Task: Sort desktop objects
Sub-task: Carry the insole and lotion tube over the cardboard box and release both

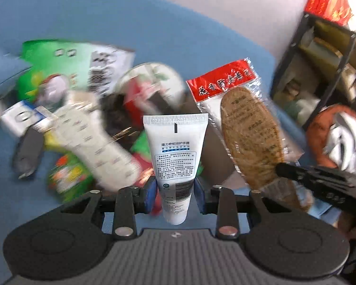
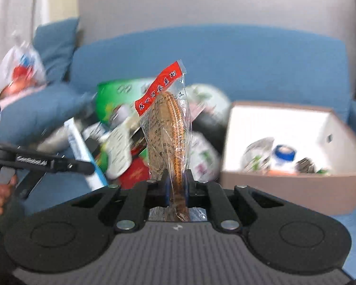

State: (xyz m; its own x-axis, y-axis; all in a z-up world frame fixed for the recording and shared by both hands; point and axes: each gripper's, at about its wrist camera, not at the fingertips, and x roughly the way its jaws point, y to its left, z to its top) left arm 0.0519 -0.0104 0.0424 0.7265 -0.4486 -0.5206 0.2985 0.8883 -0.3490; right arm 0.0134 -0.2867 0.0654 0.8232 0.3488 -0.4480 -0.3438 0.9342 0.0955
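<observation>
- Hand-cream tube [image 1: 175, 161], white with printed text, stands upright between the blue pads of the left gripper [image 1: 175, 191], which is clamped on its lower part; the crimped end points away from the camera and the cap end hangs below the fingers.
- Packaged insoles [image 2: 168, 137], brown woven soles in clear plastic with a red header card, are pinched edge-on by the right gripper [image 2: 176, 190], its jaws closed tight on the heel end.
- In the left wrist view the same insoles [image 1: 249, 137] hang just right of the tube, with the right gripper's black finger [image 1: 320, 180] reaching in from the right edge.
- Both held things are up over a blue sofa [image 2: 225, 54] with a heap of clutter on its seat.
- That heap includes a green packet [image 1: 59, 68], a white remote control [image 1: 97, 142], a round tin with red and white print [image 1: 152, 83], and a small blue and white box [image 1: 19, 118].
- A cardboard box [image 2: 296, 185] sits on the seat to the right, holding a blue-capped bottle [image 2: 283, 156] and other small items.
- A black shelf [image 1: 320, 71] with red boxes on top stands at the far right.
- Motion blur smears the heap, so most labels there cannot be read.
- The box's other contents are too blurred to name.
</observation>
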